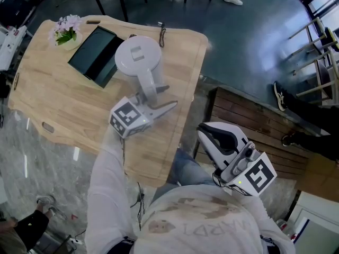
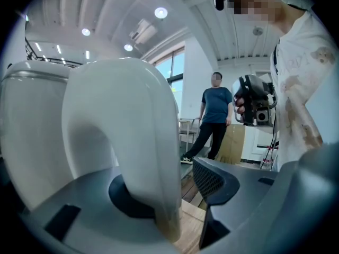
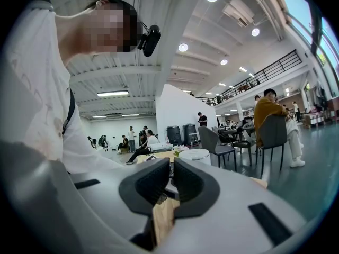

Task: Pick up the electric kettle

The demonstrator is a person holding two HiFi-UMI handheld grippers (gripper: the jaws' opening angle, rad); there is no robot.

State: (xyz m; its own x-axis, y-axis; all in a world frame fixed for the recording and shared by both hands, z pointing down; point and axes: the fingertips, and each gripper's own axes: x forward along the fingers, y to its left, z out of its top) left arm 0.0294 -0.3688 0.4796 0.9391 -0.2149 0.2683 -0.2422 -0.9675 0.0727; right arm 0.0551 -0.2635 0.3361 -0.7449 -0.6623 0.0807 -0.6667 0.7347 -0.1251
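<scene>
**A:** What is at the left of the table?

**B:** A bunch of pale flowers [image 1: 66, 28] sits near the far left corner of the wooden table [image 1: 63, 105]. Just beside it lies a dark flat tray [image 1: 95, 54].

**A:** And the kettle?

**B:** The white kettle [image 1: 137, 56] stands upright on the table, just right of the tray. Its lid is on and its handle [image 1: 150, 83] points toward the person.

**A:** Is the left gripper on it?

**B:** The left gripper [image 1: 170, 96] has its jaws apart, one on each side of the handle. In the left gripper view the handle lies against one jaw. A strip of the table's wood shows between the handle and the other jaw, so it is not clamped.

**A:** And further right?

**B:** The right gripper [image 1: 207, 136] is well apart from the kettle. It is past the table's edge, close to the person's body and above brown planks [image 1: 249, 120]. Its jaws are pressed almost together, with only a thin slit and nothing between them.
</scene>
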